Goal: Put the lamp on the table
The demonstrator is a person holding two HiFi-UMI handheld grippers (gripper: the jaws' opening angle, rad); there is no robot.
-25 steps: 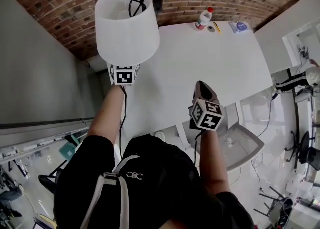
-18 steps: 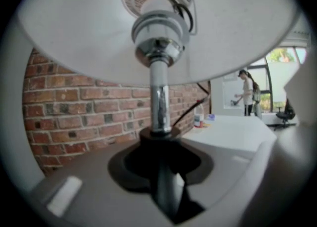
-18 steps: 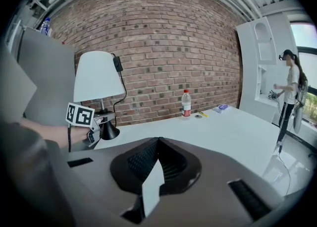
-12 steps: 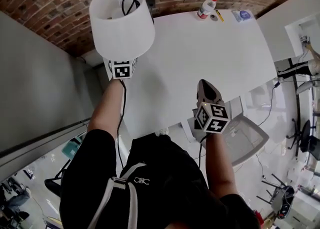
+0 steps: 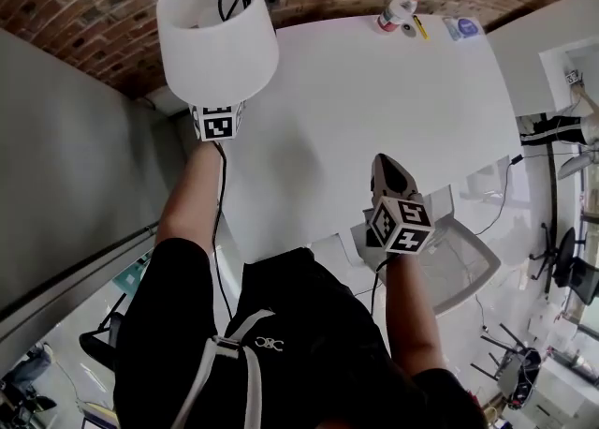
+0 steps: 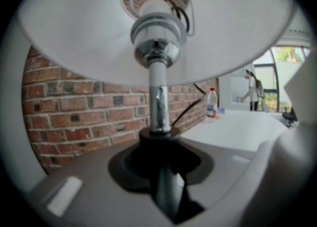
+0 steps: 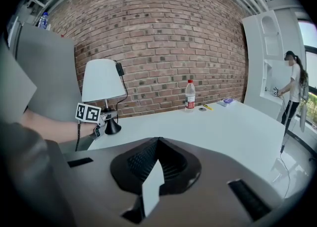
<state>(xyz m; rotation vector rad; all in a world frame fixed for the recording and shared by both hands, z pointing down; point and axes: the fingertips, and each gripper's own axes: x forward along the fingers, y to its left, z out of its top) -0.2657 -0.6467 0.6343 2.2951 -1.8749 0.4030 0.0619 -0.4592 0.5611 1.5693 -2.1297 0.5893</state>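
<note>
The lamp has a white shade [image 5: 215,29], a chrome stem [image 6: 159,107] and a black base [image 7: 112,127]. My left gripper [image 6: 161,139] is shut on the stem just above the base; in the head view only its marker cube [image 5: 216,123] shows below the shade. In the right gripper view the base sits low at the left end of the white table [image 7: 223,127]; whether it touches I cannot tell. A black cord [image 5: 222,230] hangs from the lamp along my left arm. My right gripper [image 5: 384,165] hovers shut and empty over the table's near edge [image 5: 309,221].
A water bottle [image 5: 397,11], a yellow pen [image 5: 419,27] and a small blue-topped item [image 5: 461,27] lie at the table's far end by the brick wall [image 5: 112,6]. A grey chair [image 5: 459,263] stands at the near right. A person [image 7: 292,87] stands far right.
The lamp and my left gripper have sunk and moved out toward the table's far left corner. My right gripper has dropped slightly and stays shut.
</note>
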